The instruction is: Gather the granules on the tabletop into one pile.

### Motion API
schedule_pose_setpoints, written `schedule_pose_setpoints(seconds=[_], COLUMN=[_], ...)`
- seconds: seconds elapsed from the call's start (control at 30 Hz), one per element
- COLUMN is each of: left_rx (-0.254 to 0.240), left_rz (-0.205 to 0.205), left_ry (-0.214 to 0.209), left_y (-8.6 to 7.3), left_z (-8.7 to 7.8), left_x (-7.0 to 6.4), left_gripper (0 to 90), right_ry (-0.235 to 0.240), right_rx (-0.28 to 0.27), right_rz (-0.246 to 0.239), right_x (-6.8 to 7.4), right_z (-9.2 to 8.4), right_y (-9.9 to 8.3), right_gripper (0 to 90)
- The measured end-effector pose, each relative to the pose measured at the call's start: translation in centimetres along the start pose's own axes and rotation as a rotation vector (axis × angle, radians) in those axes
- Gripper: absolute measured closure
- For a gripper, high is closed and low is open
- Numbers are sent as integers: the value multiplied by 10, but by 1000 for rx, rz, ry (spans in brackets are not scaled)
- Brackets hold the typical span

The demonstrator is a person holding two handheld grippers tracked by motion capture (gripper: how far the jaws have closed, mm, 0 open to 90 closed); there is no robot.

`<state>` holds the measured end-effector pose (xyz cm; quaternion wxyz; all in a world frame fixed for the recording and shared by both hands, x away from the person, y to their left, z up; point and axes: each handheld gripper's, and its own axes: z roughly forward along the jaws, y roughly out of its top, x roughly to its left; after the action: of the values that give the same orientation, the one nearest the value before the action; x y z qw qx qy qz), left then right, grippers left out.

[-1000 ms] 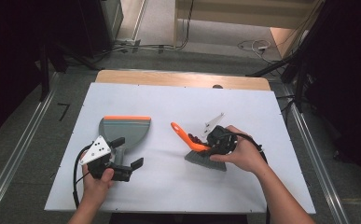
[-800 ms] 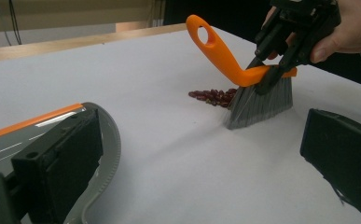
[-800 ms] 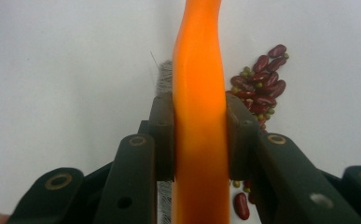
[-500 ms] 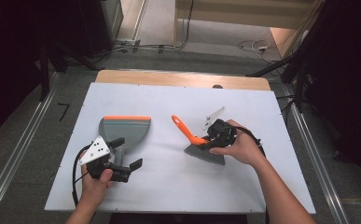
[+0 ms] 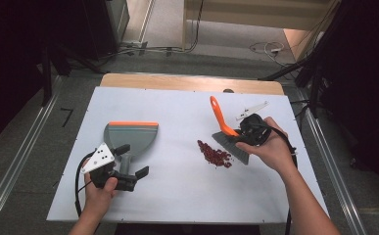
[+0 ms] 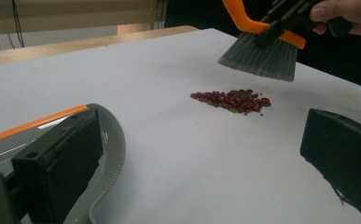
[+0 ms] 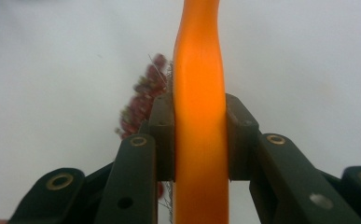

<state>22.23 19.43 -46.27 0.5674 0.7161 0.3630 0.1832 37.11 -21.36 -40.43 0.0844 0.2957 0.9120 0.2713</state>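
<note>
A small pile of dark red beans (image 5: 215,154) (image 6: 232,99) lies on the white table (image 5: 177,107). My right gripper (image 5: 237,135) (image 7: 199,140) is shut on the orange handle of a hand brush (image 5: 218,113) (image 7: 199,84). It holds the brush tilted, with the grey bristles (image 5: 232,147) (image 6: 261,55) just above and right of the beans. A grey dustpan with an orange lip (image 5: 130,133) (image 6: 107,140) rests at the left, mouth facing away. My left gripper (image 5: 132,160) (image 6: 201,154) stands open at the dustpan's rear, gripping nothing.
The table's wooden far edge (image 5: 192,82) borders a floor with cables. Metal rails (image 5: 11,171) run along both sides of the table. Bare white surface lies between the dustpan and the beans.
The right hand has lifted the brush up and to the right, uncovering the pile of beans that it rested on. The left hand and the dustpan have stayed put.
</note>
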Motion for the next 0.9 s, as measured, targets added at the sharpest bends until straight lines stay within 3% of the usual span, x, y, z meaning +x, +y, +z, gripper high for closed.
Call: schedule_pose_setpoints(seconds=[0.13, 0.23, 0.33, 0.63, 0.77, 0.9], left_rx=[0, 1, -3, -5, -4, 2], left_rz=[1, -1, 0, -5, -2, -2], left_ry=[-1, 0, 2, 1, 1, 2], left_y=[0, 0, 0, -1, -1, -1], left_z=[0, 0, -2, -4, -4, -3], left_x=[0, 1, 1, 2, 2, 1], left_gripper=[0, 0, 0, 0, 0, 0], right_ry=[205, 235, 274, 275, 280, 266], right_rx=[11, 74, 107, 85, 75, 56], right_rz=[-134, -257, -315, -337, -322, -352], right_x=[11, 27, 35, 21, 15, 10], right_z=[10, 27, 43, 54, 57, 59], right_y=[-6, -4, -1, 10, 11, 15], right_gripper=[684, 684, 685, 682, 681, 681])
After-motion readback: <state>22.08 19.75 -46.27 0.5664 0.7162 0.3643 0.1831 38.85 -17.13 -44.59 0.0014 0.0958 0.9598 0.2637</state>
